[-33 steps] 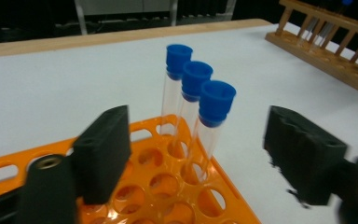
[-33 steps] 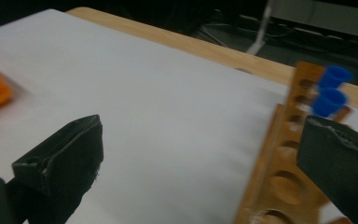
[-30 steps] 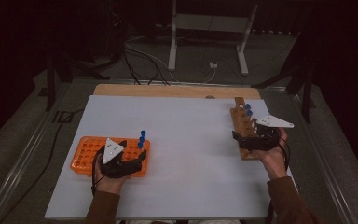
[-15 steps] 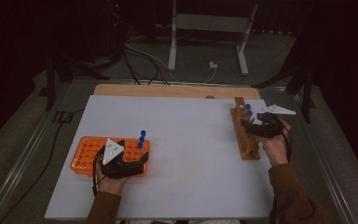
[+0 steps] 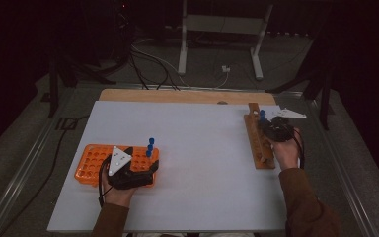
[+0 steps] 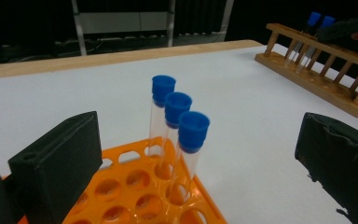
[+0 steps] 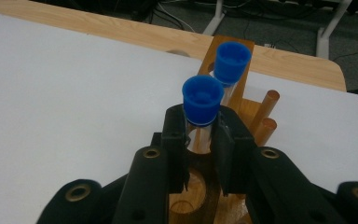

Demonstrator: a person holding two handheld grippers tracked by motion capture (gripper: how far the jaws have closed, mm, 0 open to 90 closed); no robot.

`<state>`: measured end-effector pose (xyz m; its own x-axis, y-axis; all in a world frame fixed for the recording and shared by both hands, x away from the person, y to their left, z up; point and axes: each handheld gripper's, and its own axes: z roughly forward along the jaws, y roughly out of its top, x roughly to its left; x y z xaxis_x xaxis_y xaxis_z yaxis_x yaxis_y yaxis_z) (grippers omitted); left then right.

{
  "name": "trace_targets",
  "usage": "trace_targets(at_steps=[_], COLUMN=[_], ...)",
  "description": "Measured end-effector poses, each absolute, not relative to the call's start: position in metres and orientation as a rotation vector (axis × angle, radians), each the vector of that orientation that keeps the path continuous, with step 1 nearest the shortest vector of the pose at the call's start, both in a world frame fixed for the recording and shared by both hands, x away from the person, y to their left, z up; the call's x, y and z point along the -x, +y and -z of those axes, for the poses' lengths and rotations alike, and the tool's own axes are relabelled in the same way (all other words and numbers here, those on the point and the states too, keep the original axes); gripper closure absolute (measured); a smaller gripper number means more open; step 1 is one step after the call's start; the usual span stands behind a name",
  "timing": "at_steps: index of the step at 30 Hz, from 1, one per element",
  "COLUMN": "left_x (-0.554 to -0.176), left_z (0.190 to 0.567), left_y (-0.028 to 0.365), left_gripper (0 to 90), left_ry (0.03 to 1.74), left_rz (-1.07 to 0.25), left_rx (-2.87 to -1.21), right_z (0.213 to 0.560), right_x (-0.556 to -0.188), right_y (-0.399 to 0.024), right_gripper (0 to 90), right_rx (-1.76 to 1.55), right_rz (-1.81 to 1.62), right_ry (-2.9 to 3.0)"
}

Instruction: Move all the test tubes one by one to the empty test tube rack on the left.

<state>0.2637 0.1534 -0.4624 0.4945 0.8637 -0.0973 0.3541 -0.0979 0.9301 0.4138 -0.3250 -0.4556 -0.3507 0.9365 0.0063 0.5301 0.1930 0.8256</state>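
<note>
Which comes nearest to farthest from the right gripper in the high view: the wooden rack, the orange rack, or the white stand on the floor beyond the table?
1. Wooden rack: right side of the table, directly at the right gripper.
2. White stand: on the floor beyond the table's far edge.
3. Orange rack: across the table at its left, near edge.

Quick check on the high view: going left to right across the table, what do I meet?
Orange rack → left gripper → three blue-capped tubes → bare white tabletop → wooden rack → right gripper, shut on a blue-capped tube.
</note>
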Motion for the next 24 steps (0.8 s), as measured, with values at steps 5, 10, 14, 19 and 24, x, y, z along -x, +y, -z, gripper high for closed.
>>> trace_targets(at_steps=[5, 10, 14, 19, 24], left_x=[-0.264, -0.265, -0.264, -0.263, -0.264], left_z=[0.457, 0.456, 0.452, 0.448, 0.448], left_y=[0.145, 0.135, 0.129, 0.122, 0.112], left_gripper=[1.4, 1.4, 1.4, 1.6, 1.6], left_ry=[1.008, 0.973, 0.94, 0.913, 0.889], left_rz=[-0.595, -0.578, -0.58, -0.575, -0.556], left_rx=[-1.682, -1.696, -1.699, -1.703, -1.715], right_z=[0.457, 0.457, 0.456, 0.449, 0.44], right_x=[-0.415, -0.416, -0.415, -0.411, -0.408], right_y=[-0.325, -0.323, -0.326, -0.328, -0.329], right_gripper=[76.1, 77.2, 77.4, 77.5, 77.5], right_rx=[-1.381, -1.382, -1.391, -1.369, -1.349], right_rz=[-1.038, -1.037, -1.073, -1.08, -1.081], right_ry=[1.941, 1.934, 1.921, 1.905, 1.896])
